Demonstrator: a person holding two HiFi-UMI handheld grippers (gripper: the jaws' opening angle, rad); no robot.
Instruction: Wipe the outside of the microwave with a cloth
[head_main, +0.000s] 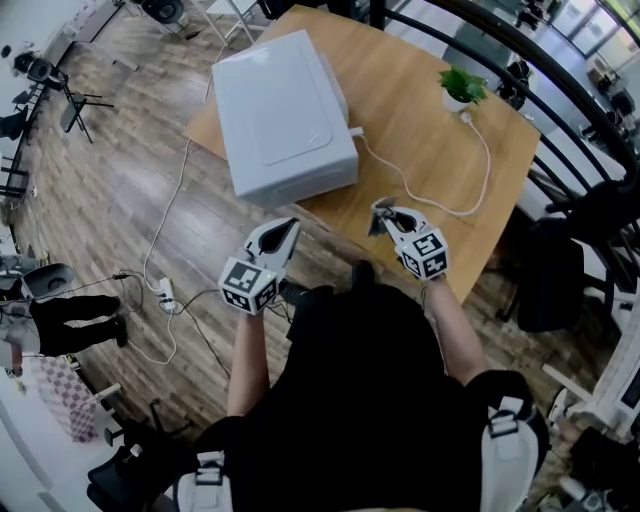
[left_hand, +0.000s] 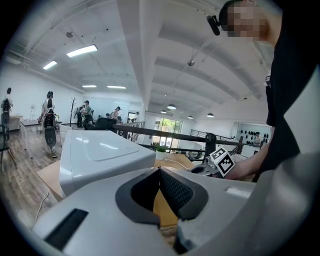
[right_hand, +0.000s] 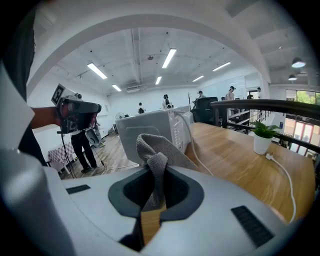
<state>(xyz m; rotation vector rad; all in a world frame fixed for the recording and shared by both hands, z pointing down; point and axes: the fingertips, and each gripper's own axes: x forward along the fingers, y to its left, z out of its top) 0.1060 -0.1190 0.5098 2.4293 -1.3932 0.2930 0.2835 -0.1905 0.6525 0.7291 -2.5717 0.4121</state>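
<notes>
The white microwave stands on the wooden table, at its left end; it also shows in the left gripper view and the right gripper view. My right gripper hangs over the table's near edge, shut on a grey cloth that bunches up between the jaws. My left gripper is held just off the table's near edge, below the microwave's front corner. Its jaws meet at the tips with nothing between them. Neither gripper touches the microwave.
A small potted plant stands at the table's far right. A white cable loops across the tabletop from the microwave. A power strip and cords lie on the wooden floor at left. A black railing runs behind the table.
</notes>
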